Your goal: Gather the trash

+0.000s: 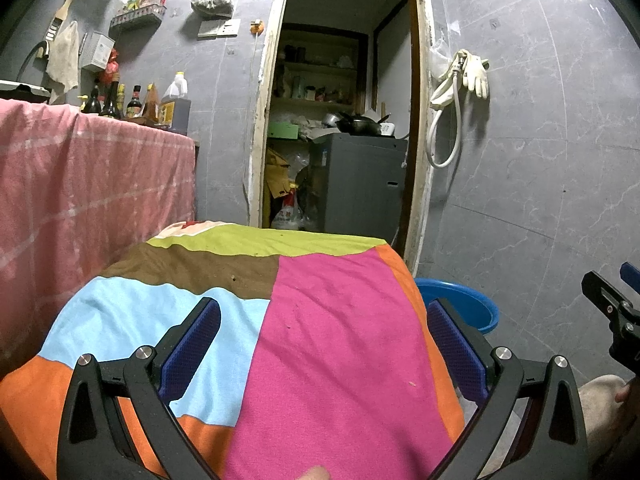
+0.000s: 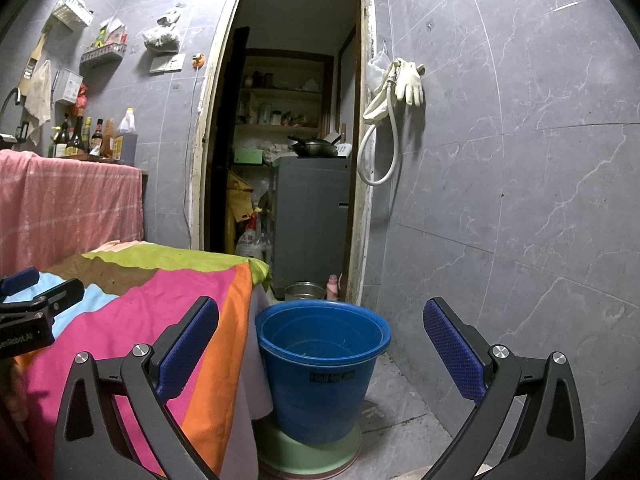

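Both hand-held grippers, left [image 1: 324,344] and right [image 2: 320,340], are hanging wide open, empty, near the bucket [image 2: 320,364].

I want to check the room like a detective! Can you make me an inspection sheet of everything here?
Surface: table under a patchwork cloth, only tiny crumbs on it.
Job's things: blue bucket on the floor beside the table, standing on a green basin; no trash seen.
Clutter: bottles on the pink-covered counter; gloves on the wall.
Grippers: left tongs open above the cloth; right tongs open, facing the bucket.
Cables: white hose hanging by the doorway.
Surroundings: grey tiled walls; a crowded storeroom.
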Available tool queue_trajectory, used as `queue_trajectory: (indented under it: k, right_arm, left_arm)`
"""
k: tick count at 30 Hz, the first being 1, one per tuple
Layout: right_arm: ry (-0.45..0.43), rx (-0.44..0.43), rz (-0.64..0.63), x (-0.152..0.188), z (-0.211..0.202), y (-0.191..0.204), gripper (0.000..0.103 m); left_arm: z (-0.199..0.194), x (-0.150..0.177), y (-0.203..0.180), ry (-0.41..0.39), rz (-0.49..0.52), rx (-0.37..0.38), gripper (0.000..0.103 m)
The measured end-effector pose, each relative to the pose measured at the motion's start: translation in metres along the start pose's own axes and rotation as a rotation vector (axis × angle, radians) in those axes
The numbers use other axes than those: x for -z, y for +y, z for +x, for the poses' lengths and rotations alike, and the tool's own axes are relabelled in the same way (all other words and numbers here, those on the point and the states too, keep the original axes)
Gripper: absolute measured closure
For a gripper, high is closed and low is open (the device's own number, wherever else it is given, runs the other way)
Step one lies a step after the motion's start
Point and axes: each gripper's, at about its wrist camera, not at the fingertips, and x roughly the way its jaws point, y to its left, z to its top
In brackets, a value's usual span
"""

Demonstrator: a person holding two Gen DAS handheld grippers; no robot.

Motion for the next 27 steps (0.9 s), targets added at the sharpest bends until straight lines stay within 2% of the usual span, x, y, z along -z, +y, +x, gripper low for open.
queue_trajectory:
  k: [27]
  right_arm:
    - [0.002, -0.001, 0.000, -0.0003, 0.0002, -0.0009, 0.000]
  left_arm:
    - [0.0040, 0.0055, 0.0089, 0.015, -0.001, -0.013, 0.002]
